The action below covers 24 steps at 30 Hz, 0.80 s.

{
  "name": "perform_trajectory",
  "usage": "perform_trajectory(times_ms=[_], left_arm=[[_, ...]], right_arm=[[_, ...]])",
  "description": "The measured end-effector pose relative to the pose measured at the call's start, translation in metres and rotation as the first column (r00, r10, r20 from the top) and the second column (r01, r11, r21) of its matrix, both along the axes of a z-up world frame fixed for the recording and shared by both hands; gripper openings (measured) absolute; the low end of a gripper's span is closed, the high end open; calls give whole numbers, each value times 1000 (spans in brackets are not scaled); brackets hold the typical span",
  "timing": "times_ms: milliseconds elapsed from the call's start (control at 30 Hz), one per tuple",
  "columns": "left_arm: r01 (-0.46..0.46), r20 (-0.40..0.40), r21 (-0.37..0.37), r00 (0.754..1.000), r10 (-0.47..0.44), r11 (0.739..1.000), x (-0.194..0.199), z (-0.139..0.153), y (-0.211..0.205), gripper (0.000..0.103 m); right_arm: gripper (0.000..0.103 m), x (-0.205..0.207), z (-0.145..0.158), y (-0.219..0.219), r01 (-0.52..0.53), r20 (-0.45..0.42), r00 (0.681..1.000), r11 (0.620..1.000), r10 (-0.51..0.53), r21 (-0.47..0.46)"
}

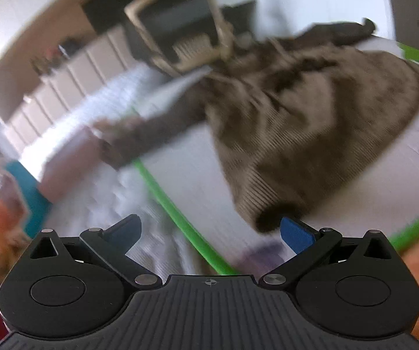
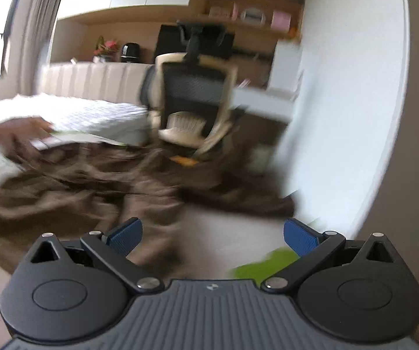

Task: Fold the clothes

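Note:
A brown ribbed sweater (image 1: 311, 116) lies spread and rumpled on a white mat with a green edge (image 1: 180, 218). One sleeve stretches left toward a hand (image 1: 113, 128). My left gripper (image 1: 209, 233) is open and empty, just short of the sweater's near cuff (image 1: 270, 218). In the right wrist view the same sweater (image 2: 93, 180) lies crumpled ahead. My right gripper (image 2: 212, 233) is open and empty above its near edge. Both views are blurred by motion.
An office chair (image 2: 192, 99) stands beyond the mat. A bed with a white quilt (image 2: 72, 113) and padded headboard is at the left. A white wall (image 2: 349, 87) is at the right. A desk with shelves stands behind.

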<state>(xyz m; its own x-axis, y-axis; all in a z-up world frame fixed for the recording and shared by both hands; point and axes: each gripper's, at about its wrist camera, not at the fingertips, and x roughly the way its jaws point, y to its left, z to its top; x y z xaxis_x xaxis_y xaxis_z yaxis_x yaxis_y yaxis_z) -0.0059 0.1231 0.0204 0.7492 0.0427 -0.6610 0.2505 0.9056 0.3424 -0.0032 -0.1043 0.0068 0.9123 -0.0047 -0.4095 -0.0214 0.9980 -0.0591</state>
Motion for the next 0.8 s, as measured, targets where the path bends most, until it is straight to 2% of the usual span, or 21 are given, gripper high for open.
perform_trajectory(times_ms=[67, 133, 200, 267, 367, 533, 600, 733, 767, 800], left_arm=[[3, -33, -72, 999, -6, 997, 3, 3, 5, 103], [-35, -40, -226, 999, 26, 973, 29, 14, 7, 103], [-81, -78, -404, 995, 54, 911, 65, 19, 8, 103], [-117, -124, -522, 990, 60, 845, 102, 14, 5, 103], [-139, -170, -564, 984, 50, 814, 154, -2, -10, 103], [-152, -246, -498, 969, 29, 854, 186, -38, -16, 103], [-153, -271, -479, 962, 20, 865, 195, -50, -18, 103], [-117, -270, -501, 962, -26, 858, 171, -52, -9, 103], [-124, -268, -506, 963, -18, 854, 172, -50, -5, 103], [-166, -262, -517, 965, 29, 839, 181, -44, 4, 103]], right_arm=[[103, 20, -3, -1, -31, -36, 999, 994, 35, 101], [103, 47, -5, 8, -54, -73, 995, 985, 66, 163], [103, 73, -7, 24, -87, -100, 989, 975, 110, 206], [103, 101, -13, 43, -139, -122, 978, 964, 169, 226], [103, 141, -28, 72, -216, -148, 956, 948, 254, 233], [103, 190, -66, 93, -255, -261, 915, 942, 308, 218], [103, 192, -82, 91, -257, -293, 903, 940, 316, 223], [103, 178, -88, 93, -292, -280, 898, 937, 338, 193], [103, 176, -89, 96, -297, -286, 897, 939, 336, 173], [103, 176, -89, 100, -300, -293, 896, 942, 333, 153]])
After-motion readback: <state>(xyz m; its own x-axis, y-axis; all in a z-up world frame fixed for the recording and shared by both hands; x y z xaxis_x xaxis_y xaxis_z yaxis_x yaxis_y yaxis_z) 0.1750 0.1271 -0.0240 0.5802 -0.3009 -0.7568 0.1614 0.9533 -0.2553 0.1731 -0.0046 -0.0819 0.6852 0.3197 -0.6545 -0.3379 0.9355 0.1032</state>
